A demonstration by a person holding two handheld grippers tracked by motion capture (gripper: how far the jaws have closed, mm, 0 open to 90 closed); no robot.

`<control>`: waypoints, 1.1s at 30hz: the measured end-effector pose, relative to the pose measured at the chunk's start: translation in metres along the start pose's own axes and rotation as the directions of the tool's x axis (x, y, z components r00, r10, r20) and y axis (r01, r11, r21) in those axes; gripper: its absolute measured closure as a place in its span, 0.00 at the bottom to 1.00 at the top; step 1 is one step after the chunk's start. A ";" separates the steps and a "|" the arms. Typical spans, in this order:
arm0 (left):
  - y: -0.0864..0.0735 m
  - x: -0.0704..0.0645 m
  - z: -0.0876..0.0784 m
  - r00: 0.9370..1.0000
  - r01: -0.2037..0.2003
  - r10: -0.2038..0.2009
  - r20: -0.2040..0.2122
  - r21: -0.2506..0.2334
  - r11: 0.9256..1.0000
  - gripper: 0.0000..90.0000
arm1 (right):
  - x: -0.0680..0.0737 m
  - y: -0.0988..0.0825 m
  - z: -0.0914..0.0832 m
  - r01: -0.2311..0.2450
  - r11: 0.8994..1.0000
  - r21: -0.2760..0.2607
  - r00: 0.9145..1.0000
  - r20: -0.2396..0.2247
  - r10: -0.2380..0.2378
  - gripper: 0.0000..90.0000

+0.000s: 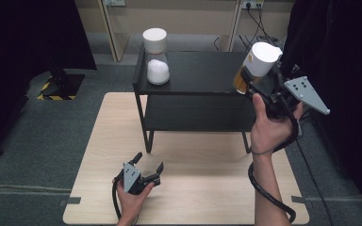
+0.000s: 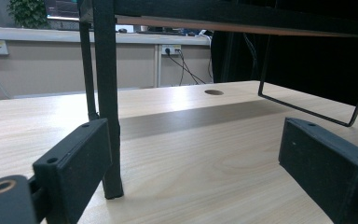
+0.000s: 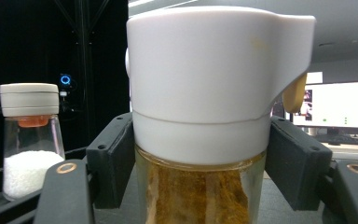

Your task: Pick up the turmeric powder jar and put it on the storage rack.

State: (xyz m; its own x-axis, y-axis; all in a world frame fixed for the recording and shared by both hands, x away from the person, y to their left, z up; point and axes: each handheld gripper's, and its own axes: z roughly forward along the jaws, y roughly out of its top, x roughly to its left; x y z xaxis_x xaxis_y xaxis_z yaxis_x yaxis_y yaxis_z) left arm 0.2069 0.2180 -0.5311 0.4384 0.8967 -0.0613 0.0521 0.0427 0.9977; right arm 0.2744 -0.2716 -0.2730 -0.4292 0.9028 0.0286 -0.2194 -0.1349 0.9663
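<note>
My right gripper (image 1: 253, 81) is shut on a glass shaker jar (image 1: 257, 66) with a white lid and orange-brown powder, held tilted above the right end of the black shelf rack (image 1: 202, 70). In the right gripper view the jar (image 3: 205, 116) sits between both black pads (image 3: 113, 158). A second shaker (image 1: 156, 56) with white grains and a white lid stands upright on the rack's top at the left; it also appears in the right gripper view as the white shaker (image 3: 30, 140). My left gripper (image 1: 147, 163) rests open on the wooden table (image 1: 207, 188), with nothing between its pads (image 2: 74, 163).
The rack has a lower shelf (image 1: 193, 113) and thin black legs (image 2: 107, 107) standing on the table. Grey carpet (image 1: 37, 132) surrounds the table. Wall sockets and cables (image 1: 254, 14) lie behind the rack. Dark curtains hang at both sides.
</note>
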 end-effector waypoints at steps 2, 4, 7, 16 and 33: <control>0.000 0.000 0.000 1.000 0.001 -0.001 0.000 -0.001 1.000 0.10 | 0.000 0.000 0.003 0.003 1.000 0.005 1.000 0.003 -0.003 0.34; 0.000 0.000 0.000 1.000 0.000 0.000 0.000 0.000 1.000 0.10 | -0.001 0.000 0.007 0.001 1.000 0.009 1.000 0.005 -0.001 0.34; 0.000 0.000 0.000 1.000 0.001 -0.001 0.000 -0.001 1.000 0.10 | -0.003 -0.001 0.012 0.001 1.000 0.017 1.000 0.012 -0.002 0.34; 0.000 0.000 0.000 1.000 0.000 0.000 0.000 0.001 1.000 0.10 | -0.007 0.003 0.023 0.014 0.999 0.043 1.000 0.017 -0.015 0.34; 0.000 0.000 0.000 1.000 -0.002 0.002 0.000 0.002 1.000 0.10 | -0.008 0.005 0.037 0.054 0.994 0.099 0.998 0.017 -0.056 0.34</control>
State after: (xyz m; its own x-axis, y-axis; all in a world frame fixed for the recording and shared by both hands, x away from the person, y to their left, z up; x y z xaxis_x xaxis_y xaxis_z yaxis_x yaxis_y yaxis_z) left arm 0.2070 0.2179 -0.5308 0.4387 0.8966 -0.0597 0.0527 0.0406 0.9978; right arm 0.3093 -0.2639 -0.2590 -0.4016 0.9155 -0.0214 -0.1549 -0.0449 0.9869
